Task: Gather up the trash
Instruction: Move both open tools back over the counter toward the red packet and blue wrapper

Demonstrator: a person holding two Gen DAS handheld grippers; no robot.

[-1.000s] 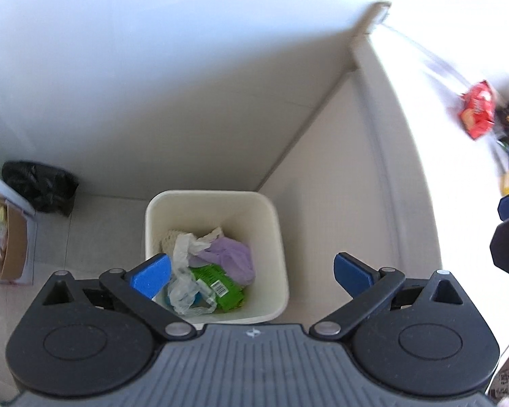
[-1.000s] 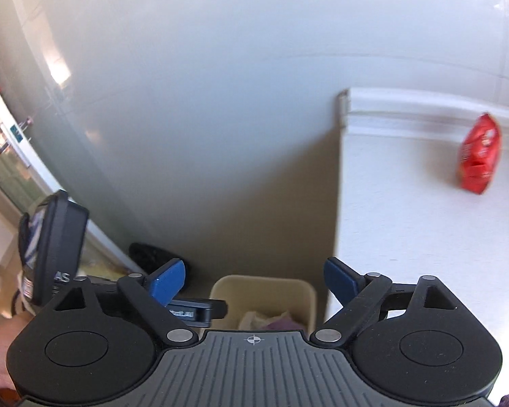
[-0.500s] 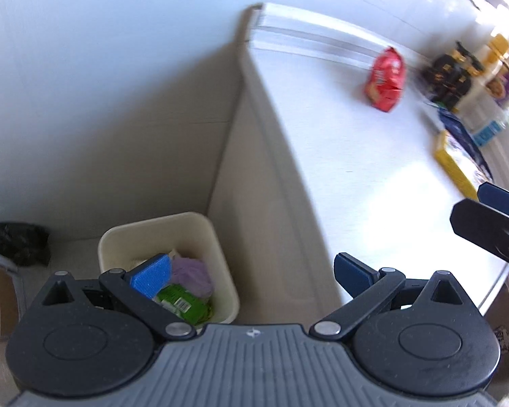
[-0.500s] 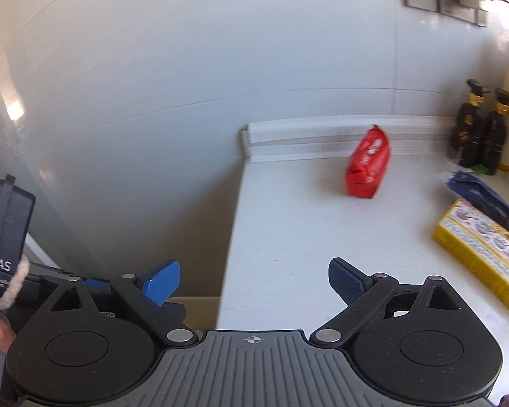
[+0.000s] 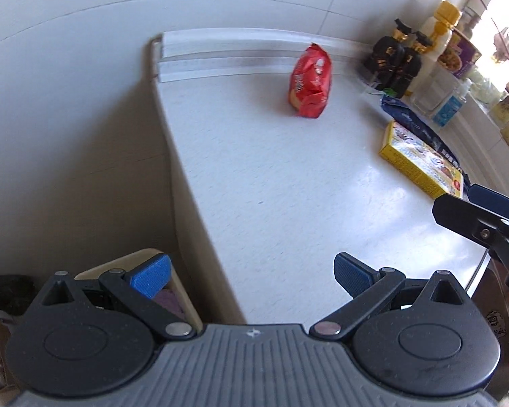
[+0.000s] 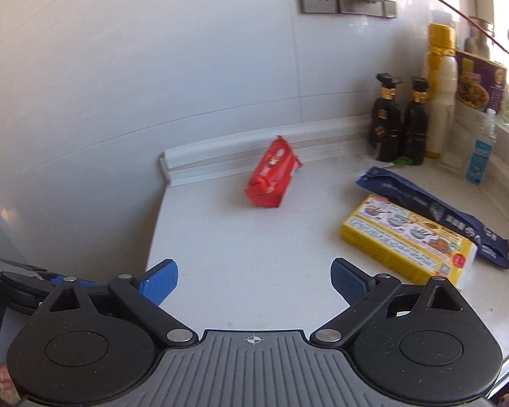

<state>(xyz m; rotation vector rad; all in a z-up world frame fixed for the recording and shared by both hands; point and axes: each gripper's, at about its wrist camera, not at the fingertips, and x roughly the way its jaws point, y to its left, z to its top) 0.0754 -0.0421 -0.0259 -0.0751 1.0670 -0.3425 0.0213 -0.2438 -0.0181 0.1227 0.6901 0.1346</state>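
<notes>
white counter [image 6: 254, 244] below; left gripper [image 5: 251, 271] and right gripper [image 6: 254, 278] gape wide, empty.

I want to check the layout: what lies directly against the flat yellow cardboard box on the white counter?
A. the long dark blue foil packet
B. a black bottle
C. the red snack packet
A: the long dark blue foil packet lies along the far side of the flat yellow cardboard box.

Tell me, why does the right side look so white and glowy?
Left wrist view: bright light washes out the far right past the tall white bottle with yellow cap. Right wrist view: glare sits behind the purple box; the red snack packet is slightly blurred.
</notes>
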